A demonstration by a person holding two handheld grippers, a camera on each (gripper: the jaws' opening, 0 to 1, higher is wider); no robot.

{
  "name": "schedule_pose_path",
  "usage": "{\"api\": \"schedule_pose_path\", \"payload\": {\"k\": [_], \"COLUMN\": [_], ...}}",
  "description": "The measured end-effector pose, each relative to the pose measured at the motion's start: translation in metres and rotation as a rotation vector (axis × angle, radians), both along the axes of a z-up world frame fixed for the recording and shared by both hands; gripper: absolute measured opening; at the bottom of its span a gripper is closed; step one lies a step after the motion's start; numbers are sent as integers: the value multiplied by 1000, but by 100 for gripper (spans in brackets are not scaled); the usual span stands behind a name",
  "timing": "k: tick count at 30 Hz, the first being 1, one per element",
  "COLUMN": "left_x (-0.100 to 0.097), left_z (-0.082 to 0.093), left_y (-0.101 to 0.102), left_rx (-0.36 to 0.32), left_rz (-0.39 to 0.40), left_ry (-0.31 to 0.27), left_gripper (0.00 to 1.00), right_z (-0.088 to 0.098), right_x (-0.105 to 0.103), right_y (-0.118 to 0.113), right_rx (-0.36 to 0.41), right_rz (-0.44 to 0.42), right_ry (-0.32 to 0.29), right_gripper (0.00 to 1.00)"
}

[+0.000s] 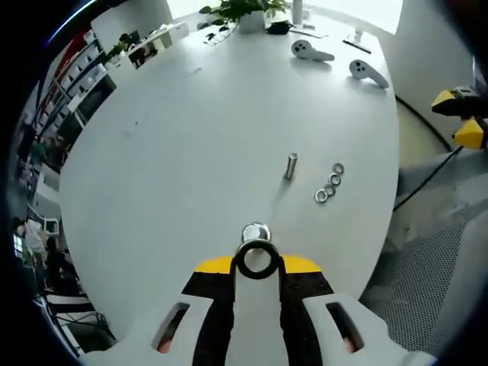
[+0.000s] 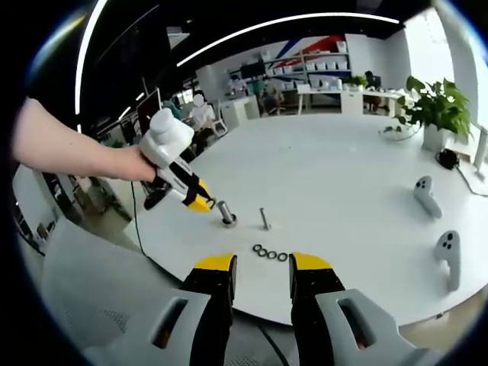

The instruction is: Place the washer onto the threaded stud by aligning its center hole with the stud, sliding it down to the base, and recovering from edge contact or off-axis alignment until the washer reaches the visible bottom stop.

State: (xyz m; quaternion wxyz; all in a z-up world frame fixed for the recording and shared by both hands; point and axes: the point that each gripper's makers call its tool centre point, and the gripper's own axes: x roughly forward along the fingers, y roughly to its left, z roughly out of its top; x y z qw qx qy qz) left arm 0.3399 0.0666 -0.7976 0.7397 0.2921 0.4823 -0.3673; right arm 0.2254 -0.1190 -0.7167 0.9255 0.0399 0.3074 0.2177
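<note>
Washer clamped in left gripper above stud base, right gripper jaws apart, holding nothing.

Both views are bright and evenly lit. In the right gripper view, long ceiling light strips curve across a dark ceiling, bent by the fisheye lens. In the left gripper view the far window is blown out to white. The white worktop shows a soft sheen and only faint shadows; the stud casts a pale one toward the near side. Straight lines bow near the edges, and fine detail softens there. The centre stays fairly sharp.
</note>
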Motion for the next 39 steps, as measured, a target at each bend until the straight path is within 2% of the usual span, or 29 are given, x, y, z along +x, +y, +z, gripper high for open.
{"api": "schedule_pose_path", "payload": {"k": [8,12,29,34,39], "left_x": [8,9,18,14,9], "left_z": [-6,-11,-20,-13,-12], "left_y": [-4,-6,-18,-21,-22], "left_rx": [25,51,64,63,77], "left_rz": [-30,-72,-131,-131,-139], "left_ry": [11,18,26,47,107], "left_gripper": [19,19,19,19,19], "right_z": [0,0,-1,-2,-1], "right_x": [1,1,2,2,2], "right_y": [-1,-2,-6,-7,-8], "right_rx": [0,2,-1,-4,-2], "right_rz": [-6,-14,-33,-37,-44], "right_ry": [0,0,2,5,4], "right_gripper": [30,30,30,30,30]}}
